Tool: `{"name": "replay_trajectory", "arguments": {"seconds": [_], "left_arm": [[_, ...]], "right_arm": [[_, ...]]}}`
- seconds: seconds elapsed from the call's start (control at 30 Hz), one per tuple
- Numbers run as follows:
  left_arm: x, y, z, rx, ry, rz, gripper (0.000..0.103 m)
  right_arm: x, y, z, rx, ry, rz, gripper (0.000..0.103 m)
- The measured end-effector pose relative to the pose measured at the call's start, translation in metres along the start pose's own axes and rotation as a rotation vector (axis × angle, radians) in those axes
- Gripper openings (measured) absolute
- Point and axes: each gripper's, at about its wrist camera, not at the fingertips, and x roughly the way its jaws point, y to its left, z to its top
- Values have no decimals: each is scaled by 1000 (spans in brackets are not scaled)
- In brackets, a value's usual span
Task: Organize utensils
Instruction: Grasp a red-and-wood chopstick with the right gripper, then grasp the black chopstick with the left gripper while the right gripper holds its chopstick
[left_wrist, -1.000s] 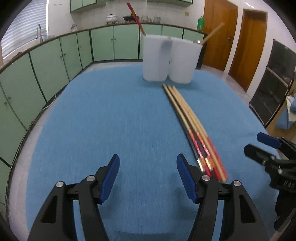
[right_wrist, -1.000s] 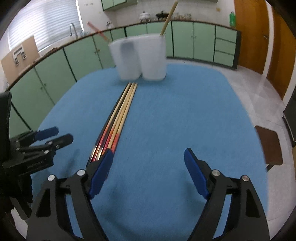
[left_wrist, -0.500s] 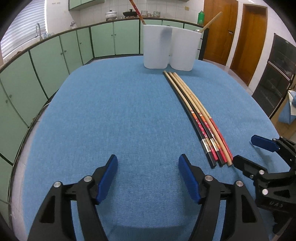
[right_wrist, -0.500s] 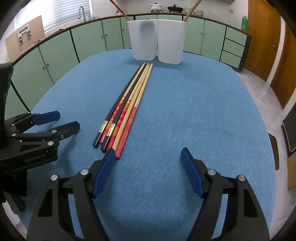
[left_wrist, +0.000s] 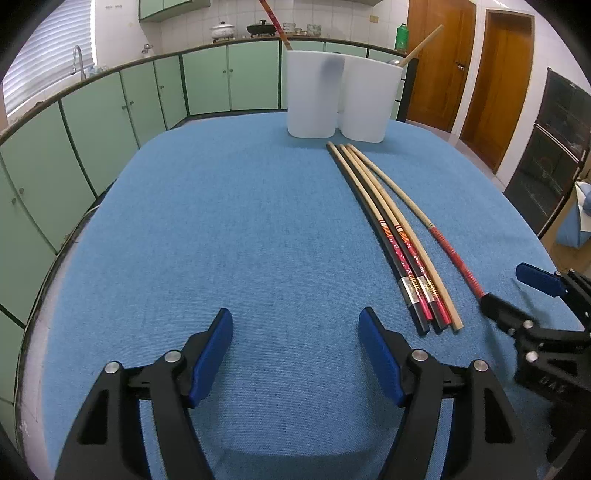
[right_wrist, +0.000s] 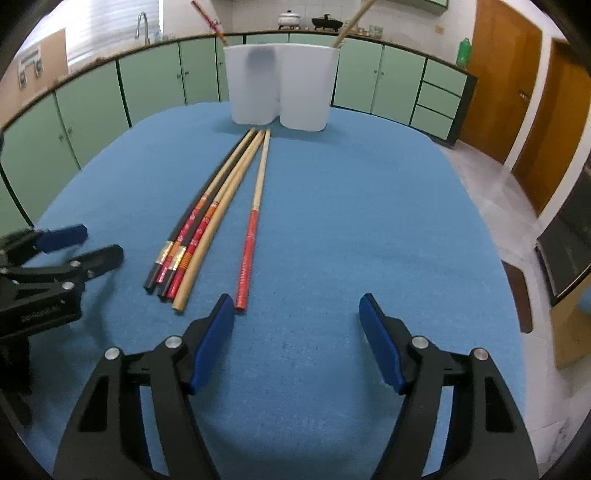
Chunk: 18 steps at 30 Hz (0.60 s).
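Note:
Several long chopsticks lie on the blue cloth table (left_wrist: 221, 229): a bundle (left_wrist: 402, 254) of black, red and plain wooden ones, and one red-ended chopstick (right_wrist: 251, 229) lying apart to their right, also in the left wrist view (left_wrist: 436, 232). Two white holders stand at the far side, the left one (left_wrist: 312, 96) with a red chopstick in it, the right one (left_wrist: 367, 103) with a wooden one. My left gripper (left_wrist: 295, 354) is open and empty, left of the bundle. My right gripper (right_wrist: 297, 339) is open and empty; its left fingertip touches the red chopstick's near end.
Green cabinets (left_wrist: 110, 114) with a counter and sink run behind and left of the table. Wooden doors (left_wrist: 491, 81) and a dark oven (left_wrist: 554, 147) are at the right. The table edge curves close on the left (left_wrist: 40, 295).
Both grippers have come closer to the table and the chopsticks' near ends. The red-ended chopstick, earlier against the bundle, now lies apart to its right, at my right gripper's left finger.

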Motion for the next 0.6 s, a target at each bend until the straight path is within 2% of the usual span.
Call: {"name": "replay_trajectory", "arguments": {"seconds": [0.1,0.17,0.23,0.27,0.33,0.6], "left_arm": [[0,-1,0,4,-1,5,70],[-1,-1,-1,0,-2,2,70],[-3,-1,-1,1,-2,-2,70],[-3,-1,-2,3,-3,-2,70],[-4,-3,-1,5,-3,-8,70],[-7,-20,-2,34,-2,-71,70]], "right_arm": [[-1,1,-2,22,2,79,59],[2,6,-2,12,17,101,43],[2,10,-1,4,12,107,33],[1,11,-1,1,11,119,20],[3,12,0,-2,14,132,6],[3,4,0,16,7,106,5]]}}
